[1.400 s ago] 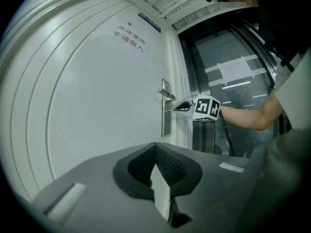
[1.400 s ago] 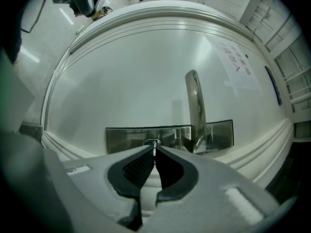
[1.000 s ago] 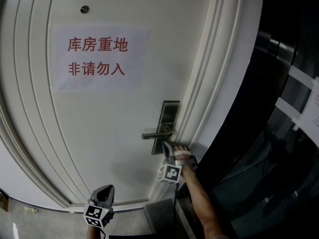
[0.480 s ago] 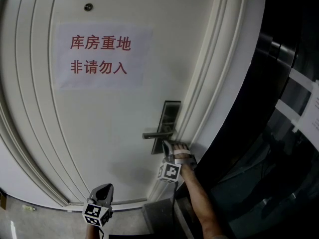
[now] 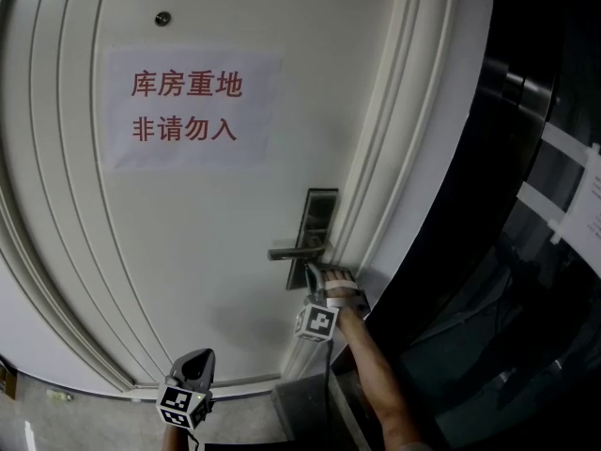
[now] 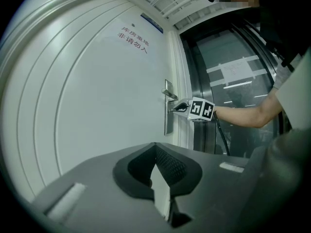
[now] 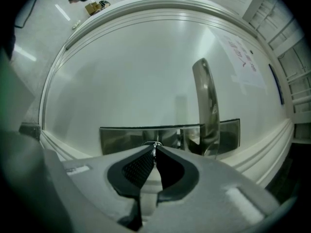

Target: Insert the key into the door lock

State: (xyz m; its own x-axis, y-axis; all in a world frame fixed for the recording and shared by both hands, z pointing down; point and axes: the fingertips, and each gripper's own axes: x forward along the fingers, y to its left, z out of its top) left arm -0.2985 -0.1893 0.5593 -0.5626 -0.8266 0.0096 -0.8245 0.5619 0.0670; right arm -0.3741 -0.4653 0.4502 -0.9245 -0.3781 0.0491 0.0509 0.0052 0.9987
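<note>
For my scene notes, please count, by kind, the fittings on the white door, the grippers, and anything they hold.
Paper sign: 1
Lever handle: 1
Lock plate: 1
Small round fitting: 1
Grippers: 2, left gripper and right gripper
Key, in the right gripper's jaws: 1
Total: 7

Left gripper (image 6: 155,146) fingers together, empty; right gripper (image 6: 176,108) at lock plate (image 6: 167,125), apparently holding key (image 6: 170,110) against it.
</note>
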